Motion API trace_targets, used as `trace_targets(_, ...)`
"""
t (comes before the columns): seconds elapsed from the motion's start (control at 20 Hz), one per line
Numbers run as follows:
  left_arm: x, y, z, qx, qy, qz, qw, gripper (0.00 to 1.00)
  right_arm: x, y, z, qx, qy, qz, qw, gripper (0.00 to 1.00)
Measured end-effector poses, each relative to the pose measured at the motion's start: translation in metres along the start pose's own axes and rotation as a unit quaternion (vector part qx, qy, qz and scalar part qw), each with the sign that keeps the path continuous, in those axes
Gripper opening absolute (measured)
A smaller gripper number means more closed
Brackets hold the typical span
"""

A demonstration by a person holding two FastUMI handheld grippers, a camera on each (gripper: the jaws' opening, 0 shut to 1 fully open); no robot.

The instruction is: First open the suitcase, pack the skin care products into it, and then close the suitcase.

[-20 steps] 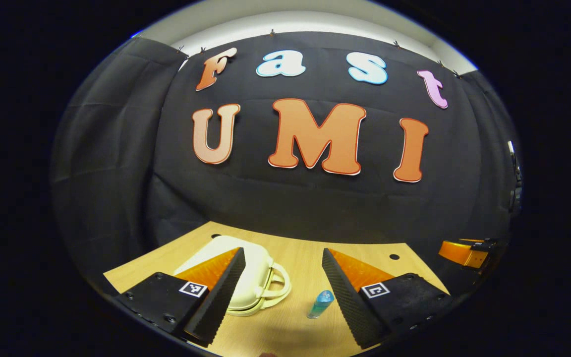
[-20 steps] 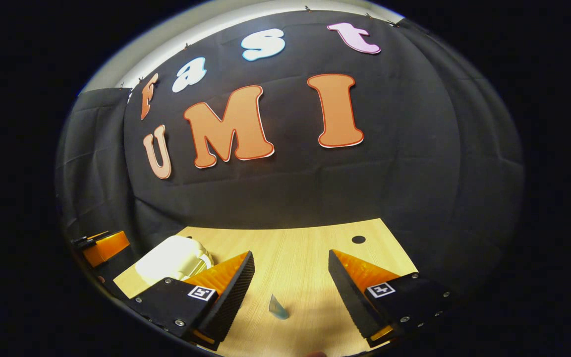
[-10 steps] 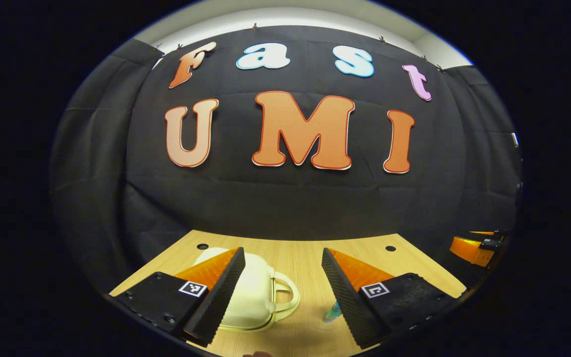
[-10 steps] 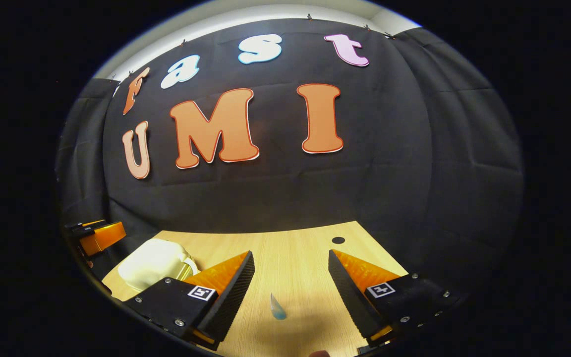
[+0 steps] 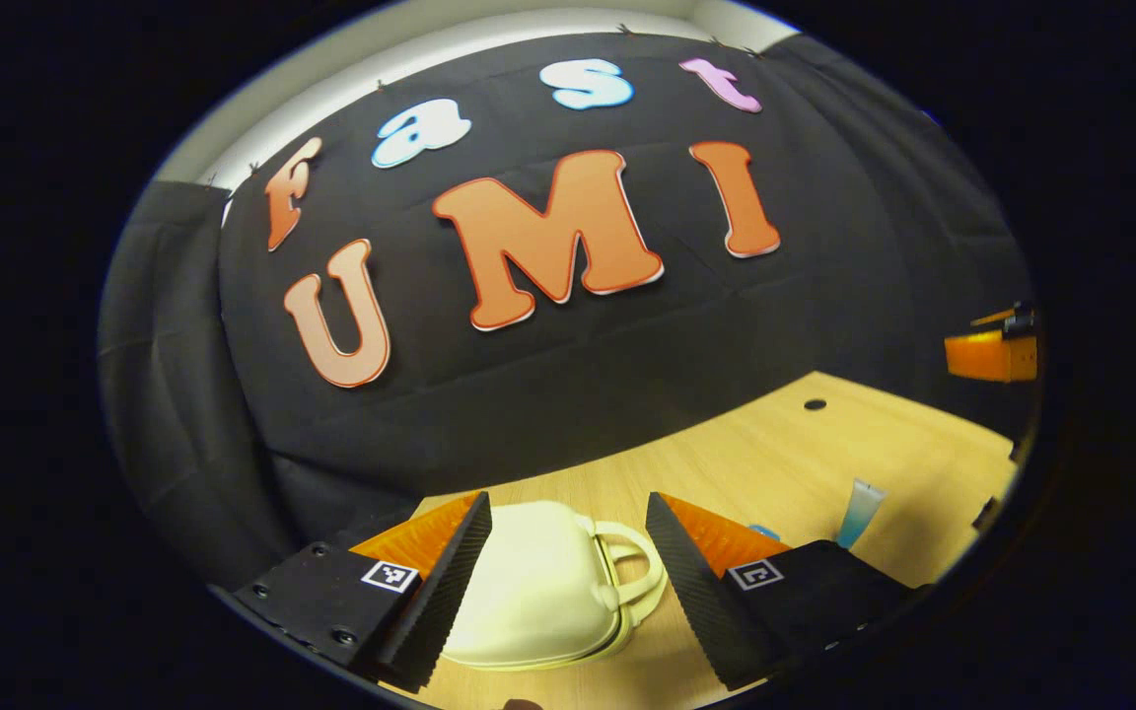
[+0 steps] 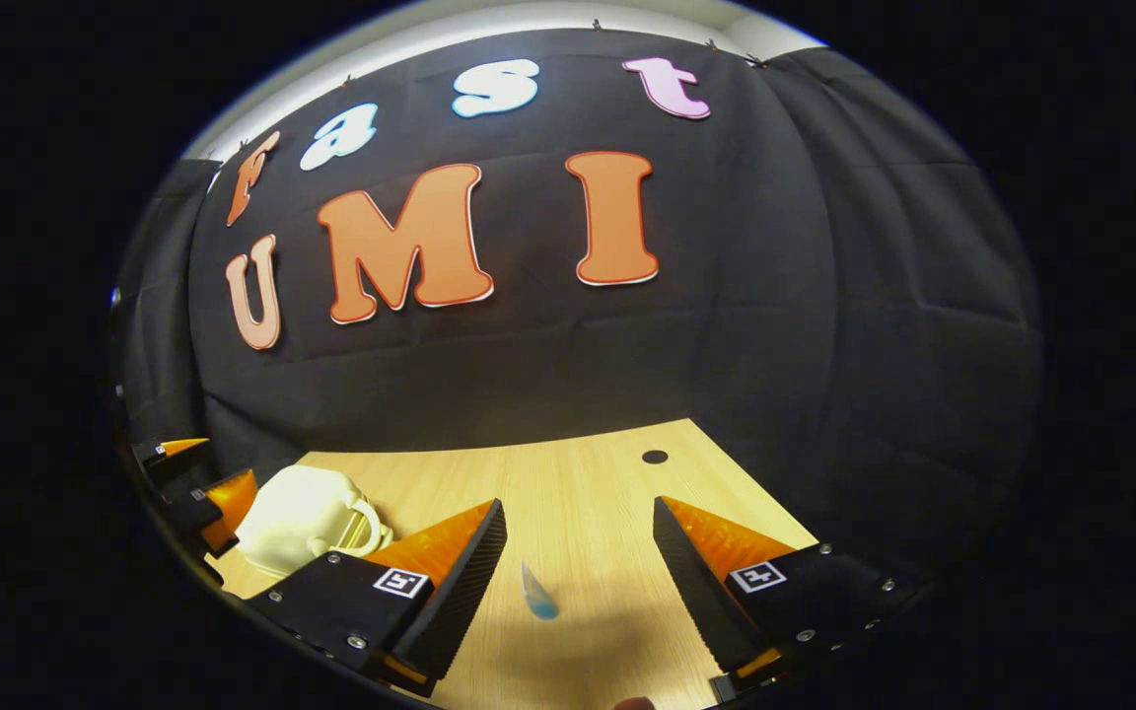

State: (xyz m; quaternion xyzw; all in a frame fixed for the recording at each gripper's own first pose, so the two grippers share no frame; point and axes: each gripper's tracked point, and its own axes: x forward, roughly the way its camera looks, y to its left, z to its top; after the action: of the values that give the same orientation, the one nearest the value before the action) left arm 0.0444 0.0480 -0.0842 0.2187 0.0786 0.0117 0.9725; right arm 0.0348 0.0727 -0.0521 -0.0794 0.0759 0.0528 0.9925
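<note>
A small cream suitcase (image 5: 538, 587) with a looped handle lies closed on the wooden table (image 5: 824, 444). My left gripper (image 5: 568, 547) is open, and the case lies between and just beyond its fingers. A pale blue skin care tube (image 5: 859, 513) stands upright to the right of it. In the right gripper view my right gripper (image 6: 578, 552) is open above the table, with the blue tube (image 6: 536, 592) standing between and beyond its fingers. The suitcase (image 6: 307, 518) sits at the left there, with the left gripper (image 6: 193, 488) by it.
The black cloth wall closes off the back of the table. Small round holes (image 5: 815, 404) (image 6: 655, 457) sit near the table's far edge. The right gripper (image 5: 992, 350) hangs at the right edge of the left gripper view.
My left gripper has swung left and tilted, so the suitcase now lies between its fingers and the tube has shifted to the right. My right gripper has moved only a little.
</note>
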Motion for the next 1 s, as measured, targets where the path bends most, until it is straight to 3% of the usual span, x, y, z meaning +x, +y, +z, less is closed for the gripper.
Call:
trace_targets(0.2, 0.017, -0.024, -0.040, 0.091, 0.043, -0.019, 0.995, 0.98, -0.001, -0.023, -0.010, 0.010, 0.014, -0.023, 1.000, 0.95)
trace_targets(0.45, 0.034, -0.042, -0.083, 0.169, 0.089, -0.039, 0.981, 0.98, -0.004, -0.044, -0.017, 0.018, 0.024, -0.050, 0.998, 0.95)
trace_targets(0.8, 0.064, -0.061, -0.114, 0.292, 0.103, -0.047, 0.950, 0.98, -0.007, -0.068, -0.031, 0.028, 0.042, -0.084, 0.995, 0.95)
trace_targets(1.0, 0.080, -0.072, -0.134, 0.362, 0.123, -0.062, 0.922, 0.98, -0.009, -0.083, -0.041, 0.044, 0.055, -0.106, 0.992, 0.95)
